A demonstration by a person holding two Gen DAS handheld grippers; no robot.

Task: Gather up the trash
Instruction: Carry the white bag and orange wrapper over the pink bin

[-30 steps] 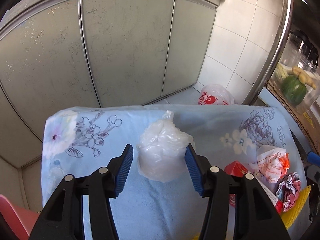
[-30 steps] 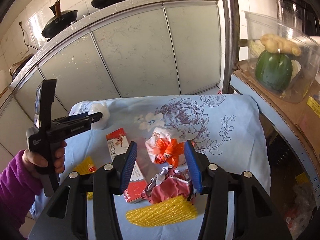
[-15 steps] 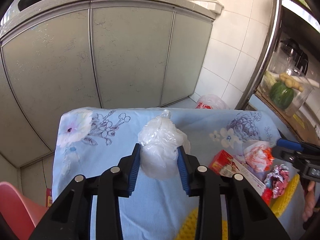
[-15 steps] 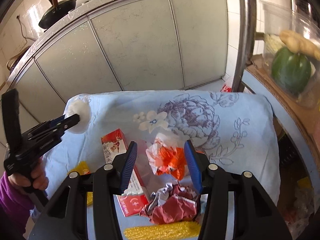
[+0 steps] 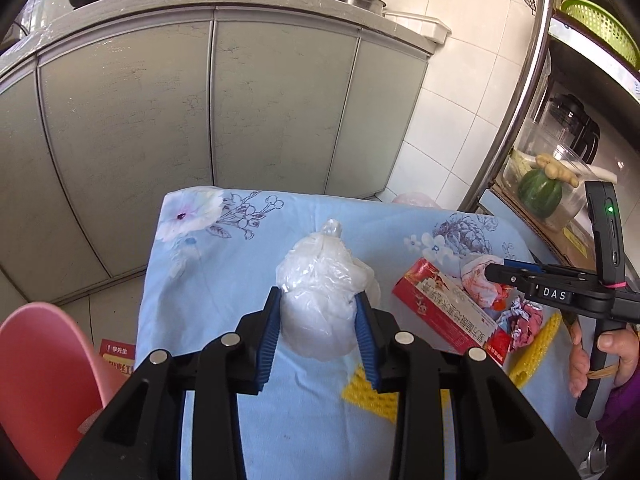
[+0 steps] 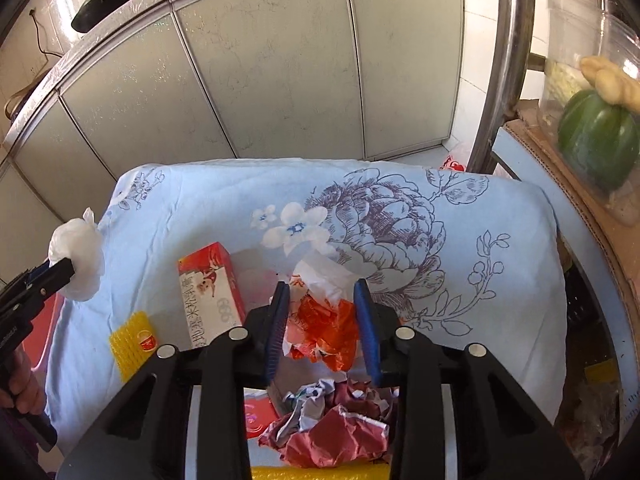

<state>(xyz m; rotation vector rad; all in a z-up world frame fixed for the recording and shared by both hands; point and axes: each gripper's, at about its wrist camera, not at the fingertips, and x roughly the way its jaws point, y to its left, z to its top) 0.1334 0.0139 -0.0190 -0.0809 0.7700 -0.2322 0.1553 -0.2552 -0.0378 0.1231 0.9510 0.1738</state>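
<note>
Since a second ago my left gripper (image 5: 318, 326) has closed its blue pads on the knotted white plastic bag (image 5: 320, 292) and lifted it off the blue floral cloth (image 5: 208, 272); my right gripper (image 6: 322, 322) has narrowed around the crumpled orange-and-white wrapper (image 6: 324, 316), though I cannot tell it grips; one piece collected, I judge; beyond lie the red carton (image 6: 210, 292), then grey cabinet doors (image 5: 160, 128).

plastic bag (image 5: 320, 300): thin, translucent, crinkled | tablecloth (image 6: 460, 280): matt printed cloth | carton (image 6: 210, 288): glossy card
</note>
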